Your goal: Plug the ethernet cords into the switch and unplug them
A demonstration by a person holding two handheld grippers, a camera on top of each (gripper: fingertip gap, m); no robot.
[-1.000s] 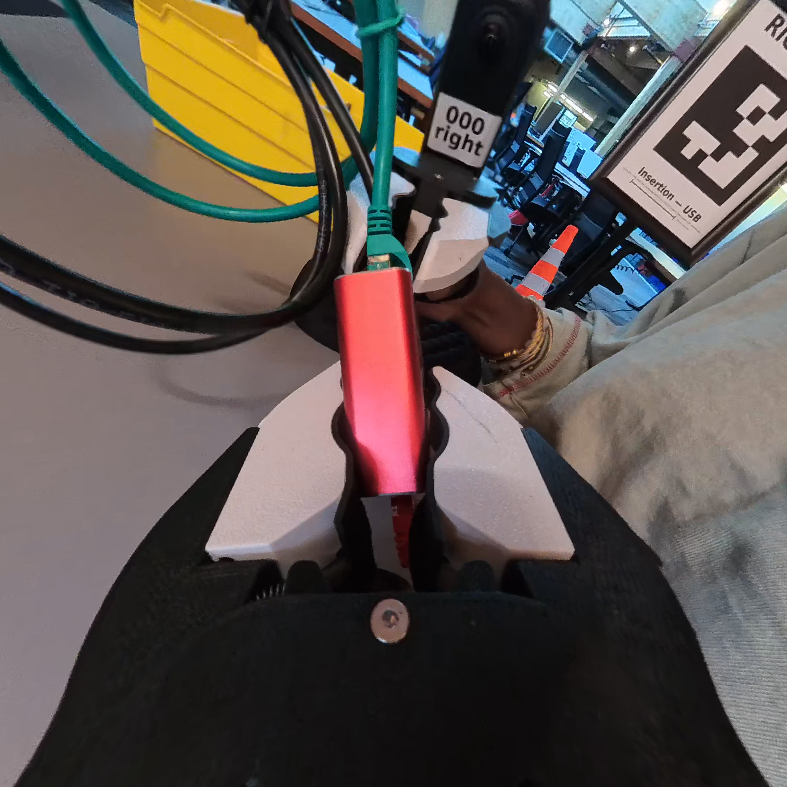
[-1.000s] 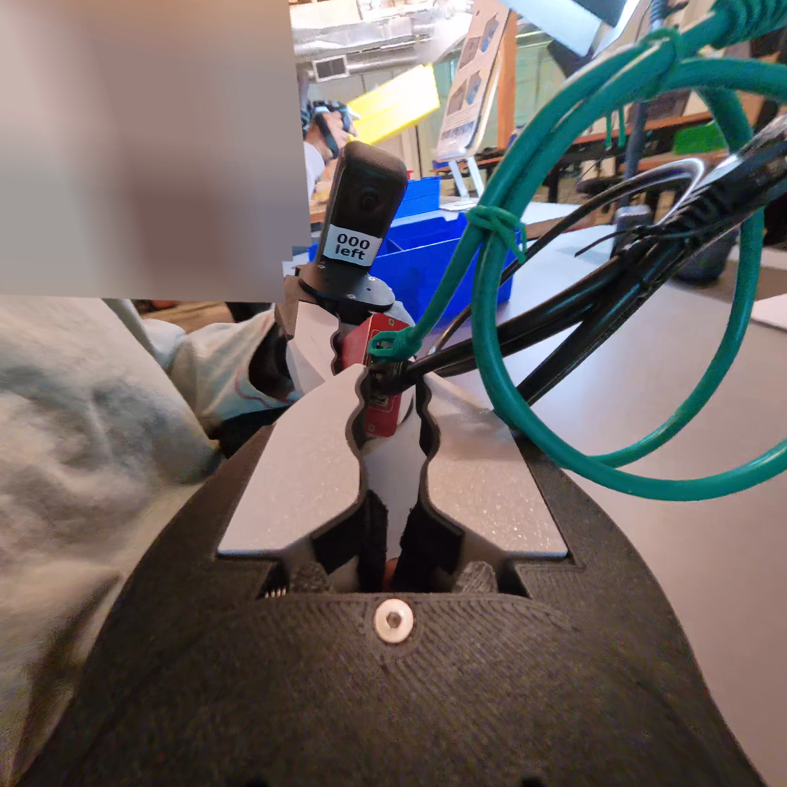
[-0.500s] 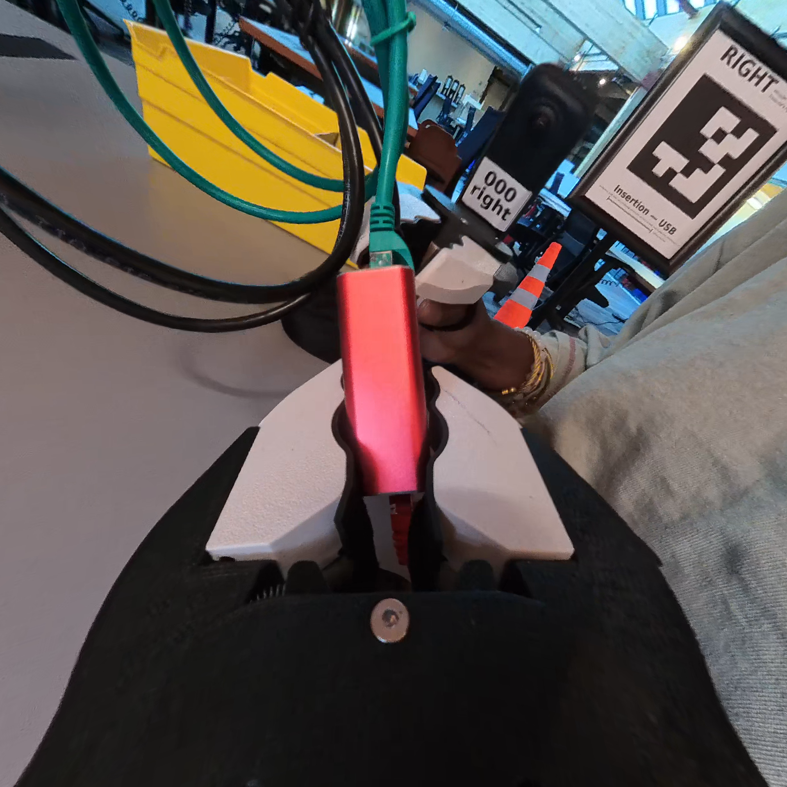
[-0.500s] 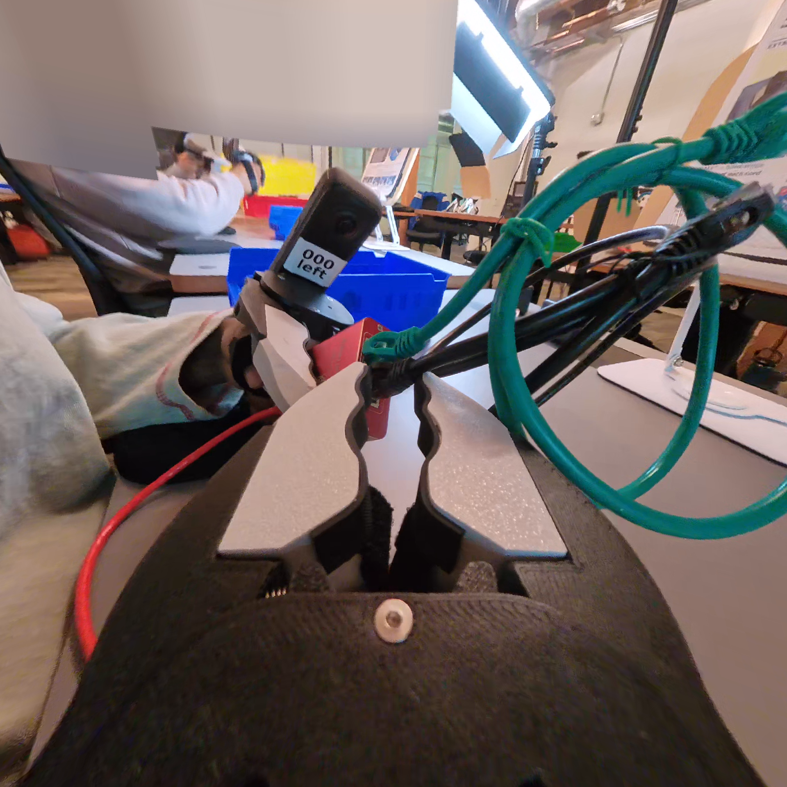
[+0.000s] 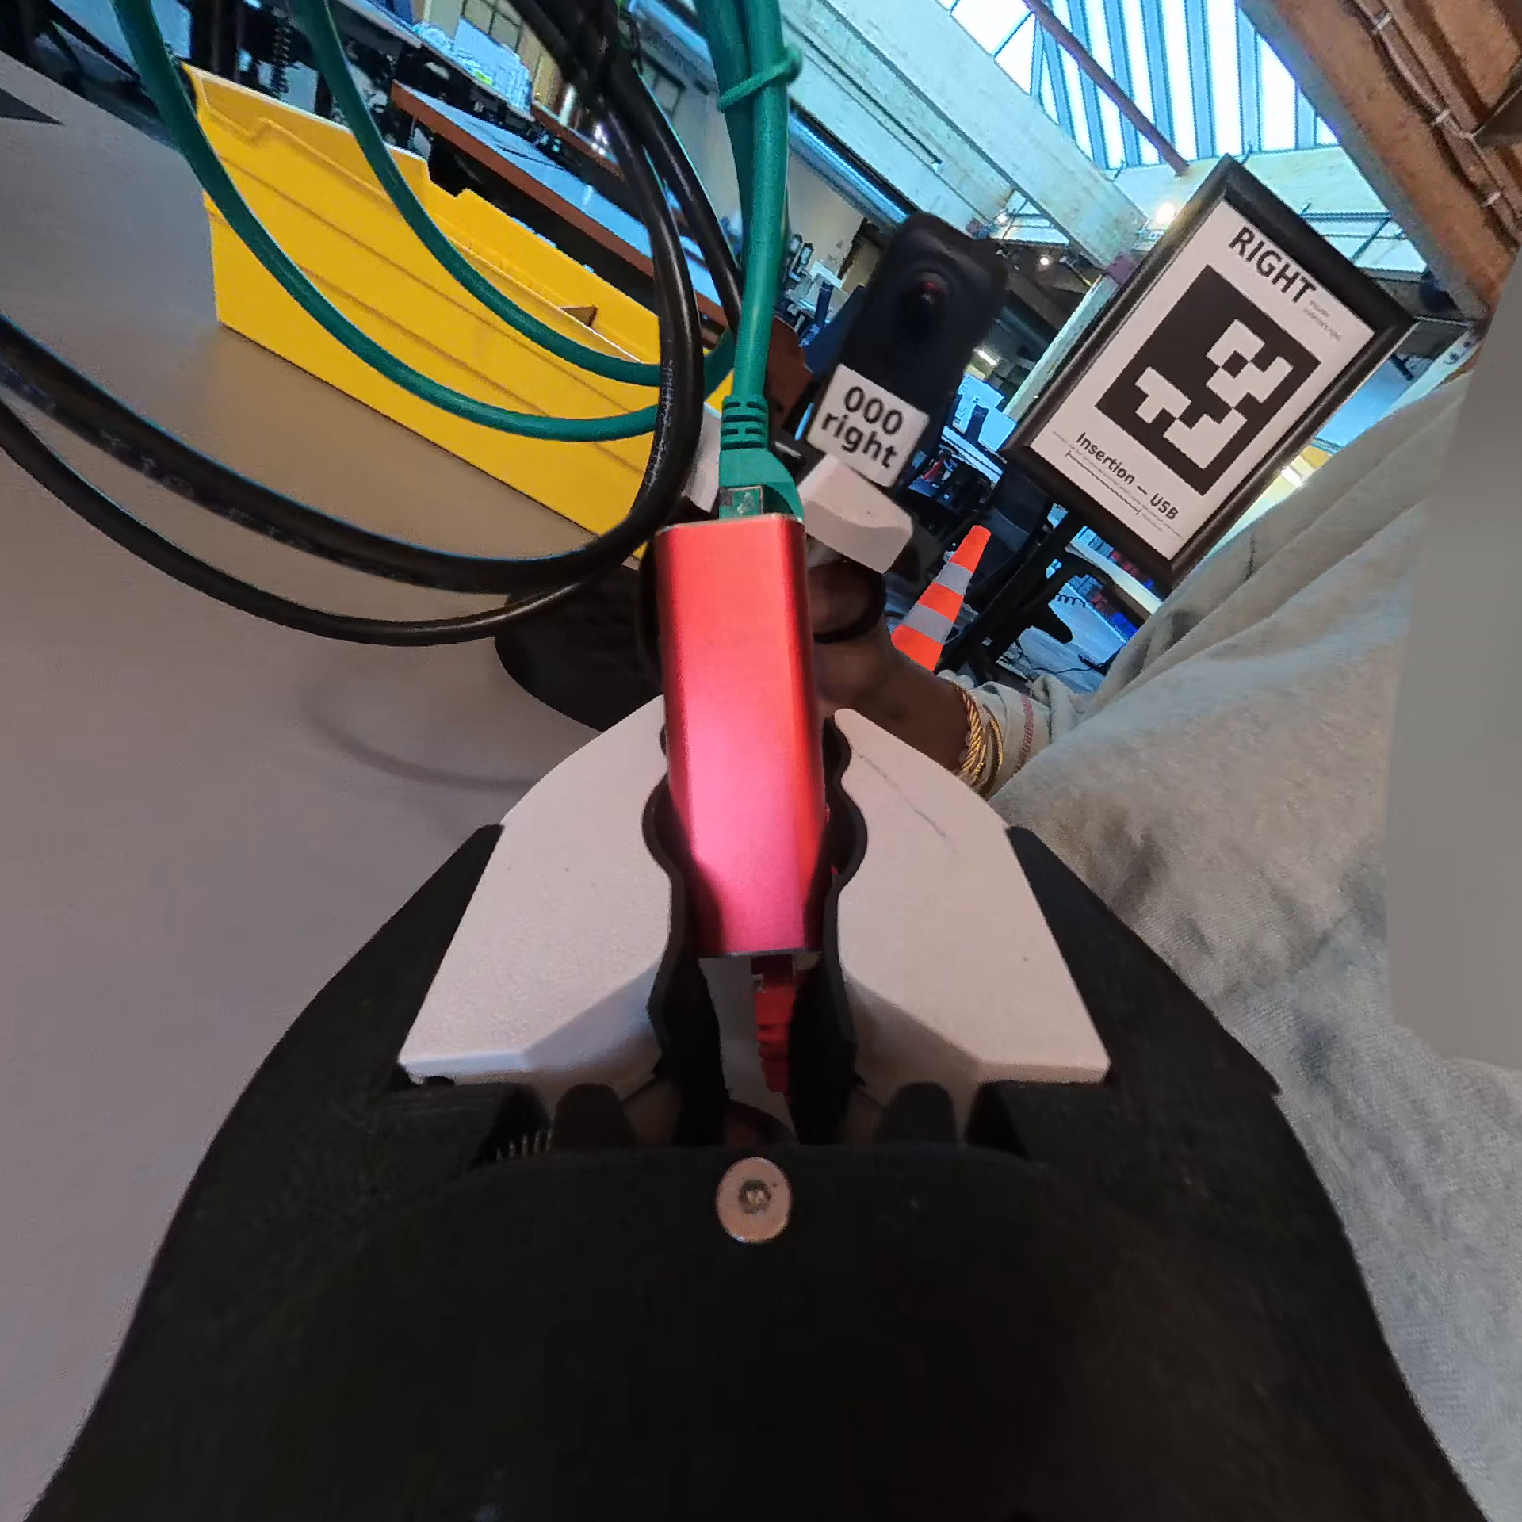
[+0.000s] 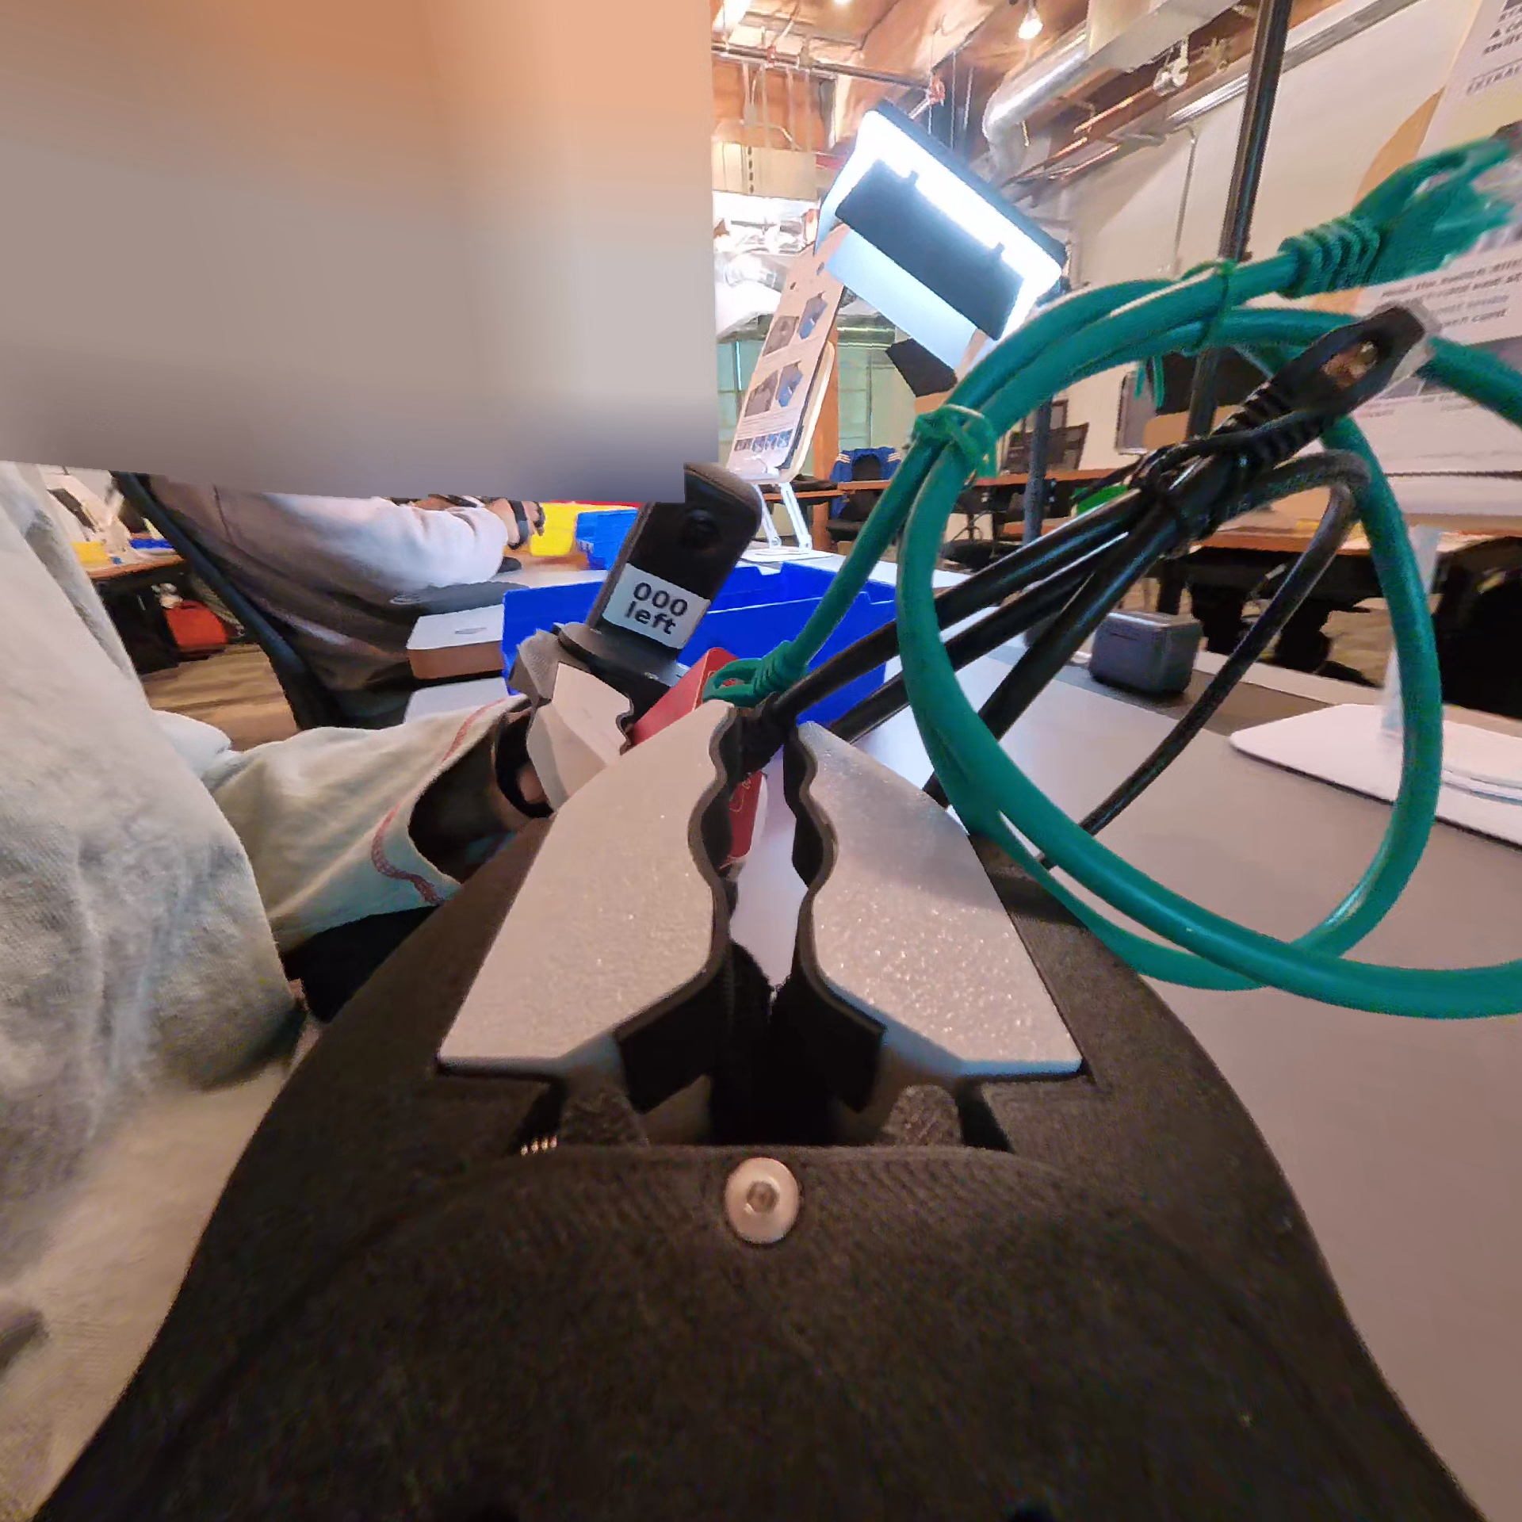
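Through the left wrist view, my left gripper (image 5: 745, 824) has its jaws closed around a red metal switch (image 5: 737, 733), held lengthwise and raised above the grey tabletop (image 5: 165, 741). A green ethernet cord (image 5: 753, 329) is plugged into the switch's far end, and a red cord (image 5: 774, 1021) leaves its near end between the jaws. Black cords (image 5: 329, 560) loop to the left in front of a yellow bin (image 5: 395, 288). Beyond the switch sits my right gripper (image 5: 848, 511), with a framed marker sign (image 5: 1186, 387) and an orange cone (image 5: 939, 601) farther off. Through the right wrist view, my right gripper (image 6: 762, 758) has its jaws nearly closed, their tips pinching a black cord (image 6: 1029, 609) right where it meets the switch (image 6: 683, 700), just below the green plug. The loose ends of the green and black cords hang free at upper right, and a blue bin (image 6: 741, 609) stands behind. I judge the green cord seated and the black one being plugged or pulled; I cannot tell which, so unplugging remains. Compared with a second ago, both grippers have tilted upward, showing more ceiling, while both grips are unchanged.
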